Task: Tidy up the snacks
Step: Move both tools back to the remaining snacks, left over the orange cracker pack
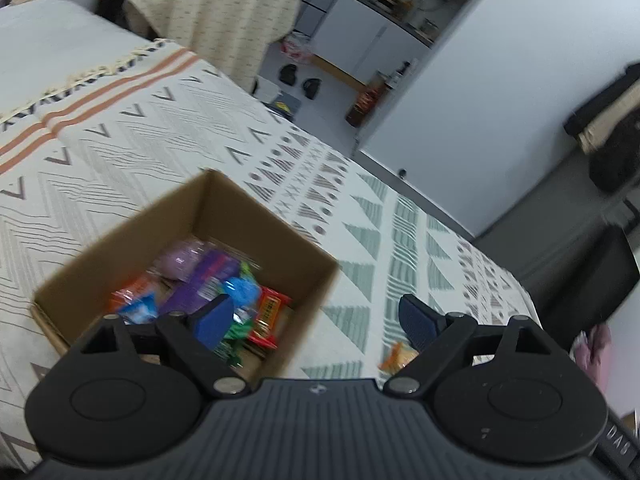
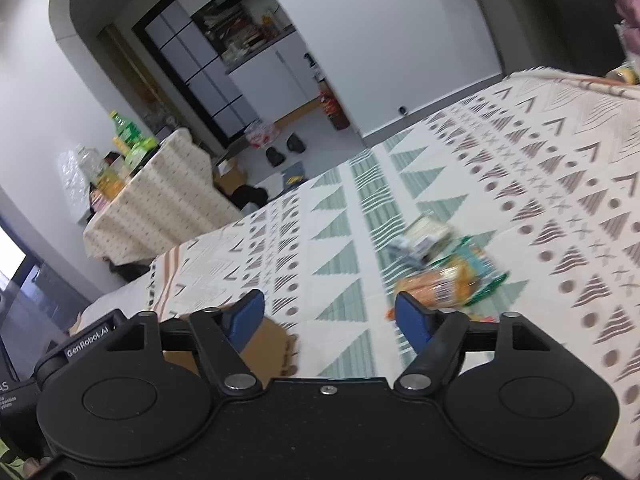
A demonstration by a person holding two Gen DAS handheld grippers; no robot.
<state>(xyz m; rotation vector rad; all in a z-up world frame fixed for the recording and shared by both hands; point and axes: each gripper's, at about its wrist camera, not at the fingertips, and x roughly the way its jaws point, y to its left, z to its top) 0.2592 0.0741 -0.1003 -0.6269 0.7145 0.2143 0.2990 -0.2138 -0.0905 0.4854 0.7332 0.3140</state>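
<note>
An open cardboard box [image 1: 132, 236] stands on the patterned cloth and holds several snack packets [image 1: 212, 284] in purple, blue, orange, red and green. My left gripper [image 1: 316, 316] hovers open above the box's near right corner, nothing between its blue pads. An orange packet [image 1: 396, 356] lies on the cloth beside its right finger. In the right wrist view a loose pile of snacks [image 2: 444, 268], orange, white and green, lies on the cloth just beyond my open right gripper [image 2: 328, 316]. A corner of the box [image 2: 272, 340] shows under its left finger.
The cloth-covered surface [image 1: 160, 128] stretches left and back. Beyond its far edge is floor with shoes [image 2: 284, 150], a small draped table [image 2: 160, 192] with bottles, white cabinets and a dark doorway. Dark furniture [image 1: 592, 272] stands at the right.
</note>
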